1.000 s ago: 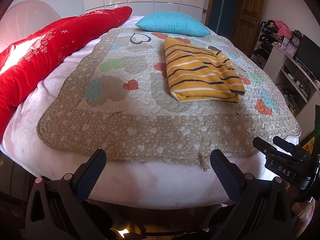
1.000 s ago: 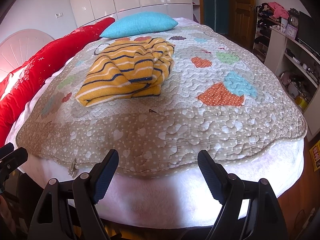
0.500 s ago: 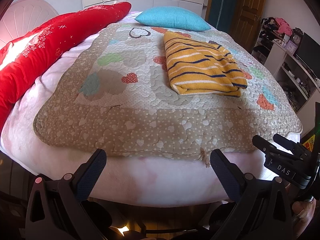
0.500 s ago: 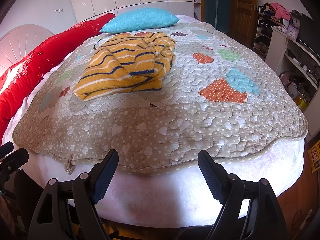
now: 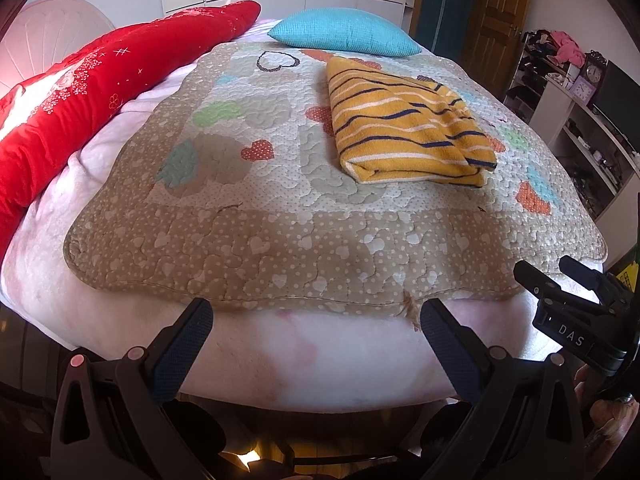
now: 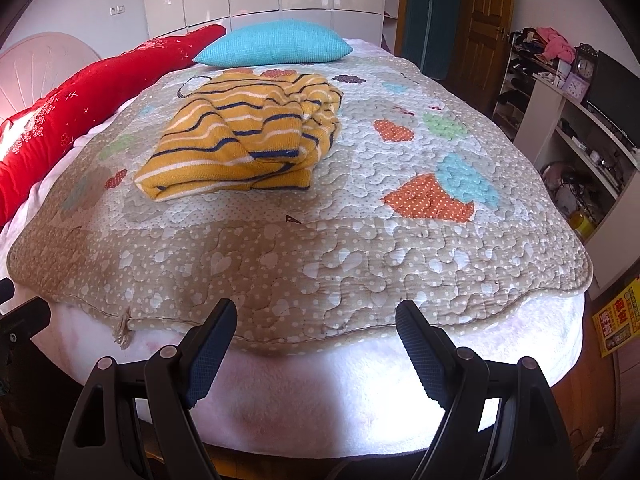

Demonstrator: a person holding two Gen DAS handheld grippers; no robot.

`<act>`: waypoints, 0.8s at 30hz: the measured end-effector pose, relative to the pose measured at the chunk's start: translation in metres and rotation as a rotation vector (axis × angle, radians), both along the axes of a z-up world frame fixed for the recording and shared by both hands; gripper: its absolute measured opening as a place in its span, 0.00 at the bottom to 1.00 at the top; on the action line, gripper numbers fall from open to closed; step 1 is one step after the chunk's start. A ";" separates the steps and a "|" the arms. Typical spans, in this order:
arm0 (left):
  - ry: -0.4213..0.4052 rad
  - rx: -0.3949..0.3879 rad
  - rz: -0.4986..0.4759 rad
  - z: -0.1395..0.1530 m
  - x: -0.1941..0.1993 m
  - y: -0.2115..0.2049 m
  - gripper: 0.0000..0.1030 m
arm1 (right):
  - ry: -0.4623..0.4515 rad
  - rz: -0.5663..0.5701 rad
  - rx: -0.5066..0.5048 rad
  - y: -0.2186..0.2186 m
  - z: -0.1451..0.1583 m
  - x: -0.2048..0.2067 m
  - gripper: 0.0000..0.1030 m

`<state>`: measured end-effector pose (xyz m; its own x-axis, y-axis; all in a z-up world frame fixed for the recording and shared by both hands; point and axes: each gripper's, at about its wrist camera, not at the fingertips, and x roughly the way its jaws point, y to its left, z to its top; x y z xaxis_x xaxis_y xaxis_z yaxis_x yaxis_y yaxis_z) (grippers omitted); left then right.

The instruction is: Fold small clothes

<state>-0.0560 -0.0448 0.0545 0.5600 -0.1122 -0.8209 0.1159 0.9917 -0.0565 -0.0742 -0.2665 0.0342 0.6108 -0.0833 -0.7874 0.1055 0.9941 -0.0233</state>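
The folded garment [image 5: 408, 128] is mustard yellow with navy and white stripes. The quilt [image 5: 280, 240] is beige (white hearts, dots); 1 pillow [image 5: 344, 34] is turquoise.

Open quilt [image 6: 320, 264] ahead, folded striped garment [image 6: 240, 148] beyond, red bolster [image 5: 80, 104] flanking left

Left wrist view: camera behind the left gripper [image 5: 316, 322], at the foot of the bed, angled down across the quilt [image 5: 280, 248]; foot edge just beyond the fingertips, striped garment [image 5: 404, 128] well ahead, right of the fingers.

Right wrist view: same stance behind the right gripper [image 6: 316, 324]; garment [image 6: 240, 140] ahead, left of the fingers.

Shared: quilt, garment, blue pillow [image 5: 344, 32], red bolster [image 6: 100, 84], shelving.
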 end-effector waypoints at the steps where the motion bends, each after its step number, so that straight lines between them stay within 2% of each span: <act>1: 0.001 0.002 -0.001 0.000 0.000 0.000 1.00 | 0.001 -0.001 -0.004 0.000 0.000 0.000 0.83; 8: 0.003 0.004 -0.006 -0.001 0.000 -0.003 1.00 | 0.004 -0.017 -0.073 0.005 0.001 0.000 0.83; 14: 0.008 0.002 -0.008 -0.003 0.000 -0.002 1.00 | 0.015 -0.064 -0.182 0.008 0.008 0.000 0.83; 24: 0.019 0.020 -0.020 -0.006 0.000 -0.008 1.00 | -0.038 -0.078 -0.310 0.018 0.026 -0.007 0.88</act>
